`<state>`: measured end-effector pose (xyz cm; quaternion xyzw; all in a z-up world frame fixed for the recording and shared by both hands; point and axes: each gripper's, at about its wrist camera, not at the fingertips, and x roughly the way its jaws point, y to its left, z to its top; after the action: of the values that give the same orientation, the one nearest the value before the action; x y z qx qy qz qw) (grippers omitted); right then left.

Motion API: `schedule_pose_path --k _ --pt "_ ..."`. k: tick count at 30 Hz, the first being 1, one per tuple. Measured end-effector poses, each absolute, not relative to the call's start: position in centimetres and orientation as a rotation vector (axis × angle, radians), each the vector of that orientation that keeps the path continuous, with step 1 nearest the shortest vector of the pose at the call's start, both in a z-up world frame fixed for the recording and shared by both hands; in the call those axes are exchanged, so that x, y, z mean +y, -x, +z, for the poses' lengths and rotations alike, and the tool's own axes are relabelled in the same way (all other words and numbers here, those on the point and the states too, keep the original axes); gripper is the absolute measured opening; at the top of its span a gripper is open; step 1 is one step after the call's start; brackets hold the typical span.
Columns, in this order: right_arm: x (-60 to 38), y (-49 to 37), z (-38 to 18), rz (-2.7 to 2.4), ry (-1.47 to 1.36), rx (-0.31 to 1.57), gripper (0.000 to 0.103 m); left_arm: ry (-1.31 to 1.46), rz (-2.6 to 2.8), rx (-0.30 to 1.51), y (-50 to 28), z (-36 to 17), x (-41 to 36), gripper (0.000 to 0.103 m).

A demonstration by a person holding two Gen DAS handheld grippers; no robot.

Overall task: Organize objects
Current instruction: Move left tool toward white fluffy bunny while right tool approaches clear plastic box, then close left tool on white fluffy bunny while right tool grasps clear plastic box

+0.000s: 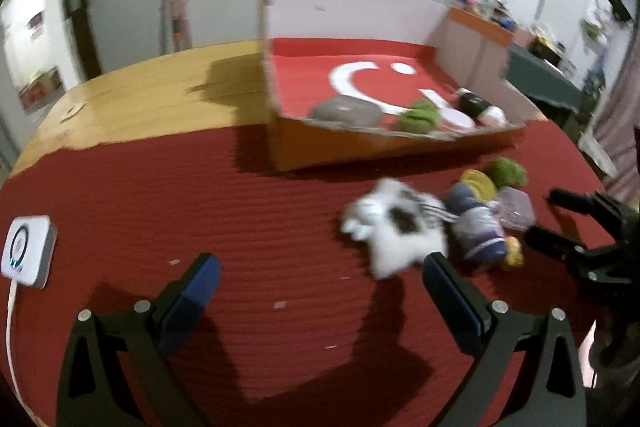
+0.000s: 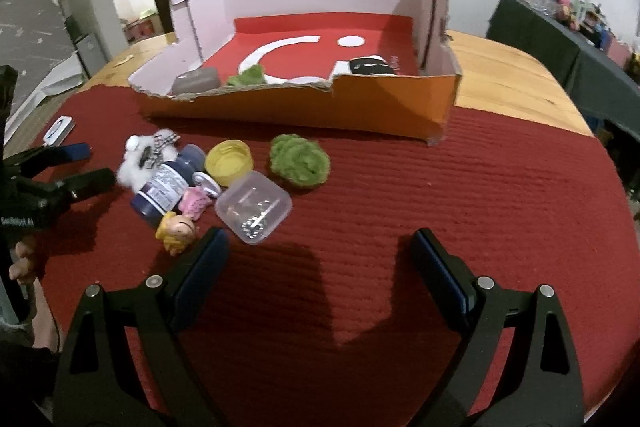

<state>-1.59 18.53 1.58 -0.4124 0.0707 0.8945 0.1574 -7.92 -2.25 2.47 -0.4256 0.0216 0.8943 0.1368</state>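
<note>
**Both claws released over the pile, box waiting behind**

While neither claw grips anything, the right gripper point(image 2: 320, 247) hangs w/ jaws spread wide over bare red mat point(image 2: 440, 187); the left gripper point(image 1: 320, 273) is likewise spread, nothing btwn its pads.

Nearest the right claw, just ahead-left of its left finger: the doll head point(image 2: 178, 229), prob. hard plastic, light, round, so it may roll; pinch across the sides. Just beyond, the clear case point(image 2: 253, 211) w/ small metal bits inside: rigid, slick, lid could pop; take it across the flat sides, keep level. Left of that, the blue bottle point(image 2: 168, 183) lies on its side; stiff, likely heaviest here, grab mid-body. Further on, the yellow cap point(image 2: 230, 161), light & stiff, take by the rim. Right of it, the green pompom point(image 2: 300, 163): soft, squashes, any grip works. Far-left, the white plush point(image 2: 146, 157), soft too, sits just ahead of the left claw.

Farthest, the cardboard box point(image 2: 360, 107) already holds a few items.
</note>
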Motion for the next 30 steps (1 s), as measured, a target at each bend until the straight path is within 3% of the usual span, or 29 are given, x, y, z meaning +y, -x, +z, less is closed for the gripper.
schedule_pose_path --k 19,26,30 --pt "18.9 3.3 1.5 2.620 1.275 0.183 0.093 1.278 2.577 0.192 10.2 2.2 -1.5 0.103" --pt "18.5 4.2 1.5 2.646 1.291 0.133 0.091 1.252 2.527 0.192 10.7 2.0 -0.4 0.091" --pt "18.2 4.4 1.4 2.645 1.290 0.122 0.081 1.231 2.509 0.172 11.1 1.9 0.0 0.085"
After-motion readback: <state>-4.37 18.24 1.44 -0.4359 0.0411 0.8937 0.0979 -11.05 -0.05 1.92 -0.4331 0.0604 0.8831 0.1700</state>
